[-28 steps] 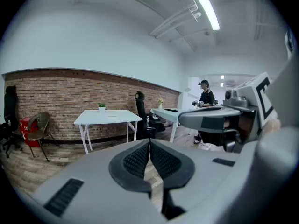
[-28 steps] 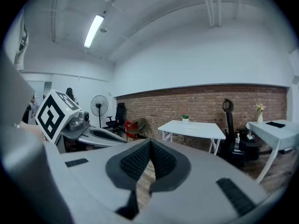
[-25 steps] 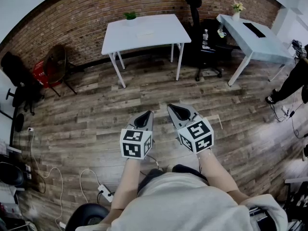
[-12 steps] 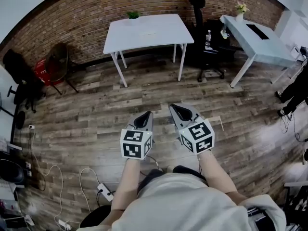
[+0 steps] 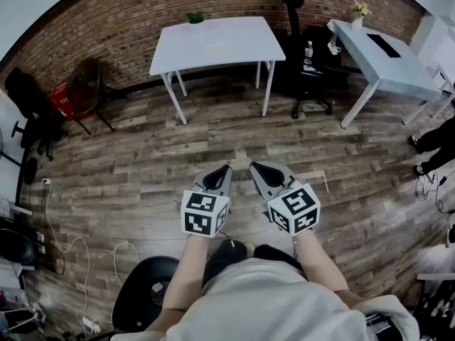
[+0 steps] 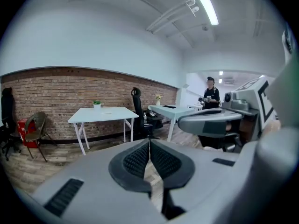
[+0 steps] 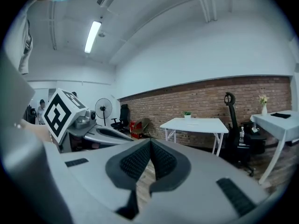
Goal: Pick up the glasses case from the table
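A small flat pale object (image 5: 217,46) lies on the white table (image 5: 245,38) at the far side of the room; it is too small to tell whether it is the glasses case. The same table (image 6: 91,115) shows in the left gripper view and as the table (image 7: 205,123) in the right gripper view. My left gripper (image 5: 226,168) and right gripper (image 5: 254,166) are held side by side over the wooden floor, well short of the table. Both are shut with nothing between the pads, as seen at the left gripper (image 6: 149,142) and the right gripper (image 7: 150,144).
A small potted plant (image 5: 195,18) stands at the table's back edge. A black office chair (image 5: 307,62) and a second white desk (image 5: 377,59) are to the right. A brown chair (image 5: 85,91) is at the left, a black stool (image 5: 146,300) by my feet, and cables (image 5: 71,254) lie on the floor.
Both grippers sit slightly lower in the head view and stay shut. The view has shifted, and a black stool has come into sight at the bottom left.
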